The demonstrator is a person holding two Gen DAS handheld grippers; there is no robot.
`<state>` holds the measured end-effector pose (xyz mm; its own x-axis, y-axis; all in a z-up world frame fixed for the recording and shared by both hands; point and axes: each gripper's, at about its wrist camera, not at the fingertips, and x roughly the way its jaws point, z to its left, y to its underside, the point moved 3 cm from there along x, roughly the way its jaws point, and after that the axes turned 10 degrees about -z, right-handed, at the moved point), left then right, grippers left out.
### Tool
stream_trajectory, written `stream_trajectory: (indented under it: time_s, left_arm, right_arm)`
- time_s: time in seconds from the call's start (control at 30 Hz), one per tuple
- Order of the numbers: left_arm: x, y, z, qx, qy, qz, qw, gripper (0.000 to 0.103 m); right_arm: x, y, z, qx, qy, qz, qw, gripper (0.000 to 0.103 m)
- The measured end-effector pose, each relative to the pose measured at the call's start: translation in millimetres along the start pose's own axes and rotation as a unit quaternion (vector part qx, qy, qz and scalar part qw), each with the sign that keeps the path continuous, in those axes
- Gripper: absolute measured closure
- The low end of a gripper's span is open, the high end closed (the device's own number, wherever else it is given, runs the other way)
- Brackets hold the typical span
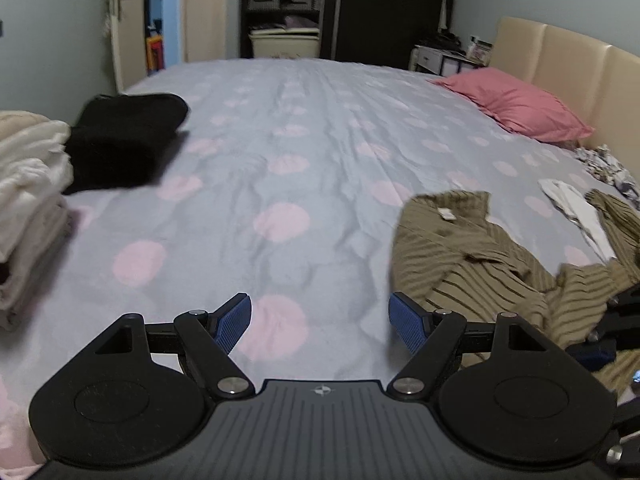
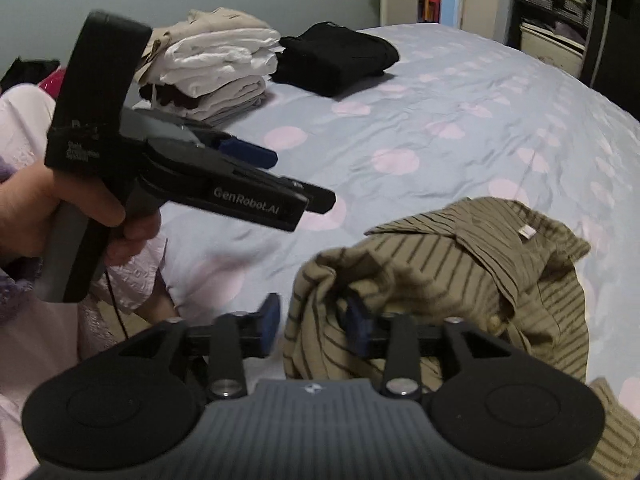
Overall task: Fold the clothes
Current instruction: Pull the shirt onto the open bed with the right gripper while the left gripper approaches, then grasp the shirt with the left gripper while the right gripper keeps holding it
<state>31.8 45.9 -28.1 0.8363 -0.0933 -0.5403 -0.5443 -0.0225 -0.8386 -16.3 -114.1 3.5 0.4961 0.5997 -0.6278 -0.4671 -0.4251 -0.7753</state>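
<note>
An olive striped shirt [image 1: 472, 264] lies crumpled on the bed at the right; it also shows in the right wrist view [image 2: 460, 264]. My left gripper [image 1: 320, 322] is open and empty above the sheet, left of the shirt; it also appears in the right wrist view [image 2: 304, 180], held in a hand. My right gripper [image 2: 314, 320] is open, with a bunched fold of the shirt hanging between its fingers; I cannot tell whether the pads touch it.
A stack of folded white and beige clothes [image 2: 212, 68] and a folded black garment [image 2: 336, 56] lie at the bed's left side. A pink pillow [image 1: 516, 106] rests by the headboard. The polka-dot sheet [image 1: 288, 168] covers the bed.
</note>
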Motion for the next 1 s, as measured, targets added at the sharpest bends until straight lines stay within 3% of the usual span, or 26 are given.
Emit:
stream_trajectory:
  time_s: [0.27,0.4,0.6,0.77,0.83,1.0]
  left_arm:
    - [8,0,-19,0.007,0.025,0.008,0.9996,0.028]
    - [15,3,-30,-0.010,0.066,0.028,0.9974,0.029]
    - [27,10,-52,-0.011,0.108,0.057,0.9925,0.044]
    - [40,11,-62,-0.025,0.126,0.076,0.9887,0.075]
    - [41,11,-70,-0.013,0.136,0.075,0.9878,0.082]
    - [35,13,-104,0.020,0.203,0.065,0.9767,0.093]
  right_arm:
    - [-21,-14,-34,0.028,0.037,-0.021,0.999,0.054]
    - [-22,-26,-56,0.028,0.078,-0.026,0.996,0.053]
    - [4,-32,-79,0.025,0.102,-0.005,0.994,0.053]
    - [20,-33,-77,0.035,0.076,0.000,0.996,0.053]
    - [25,-35,-76,0.036,0.068,0.003,0.997,0.053]
    - [30,-25,-88,0.064,0.073,0.023,0.995,0.053]
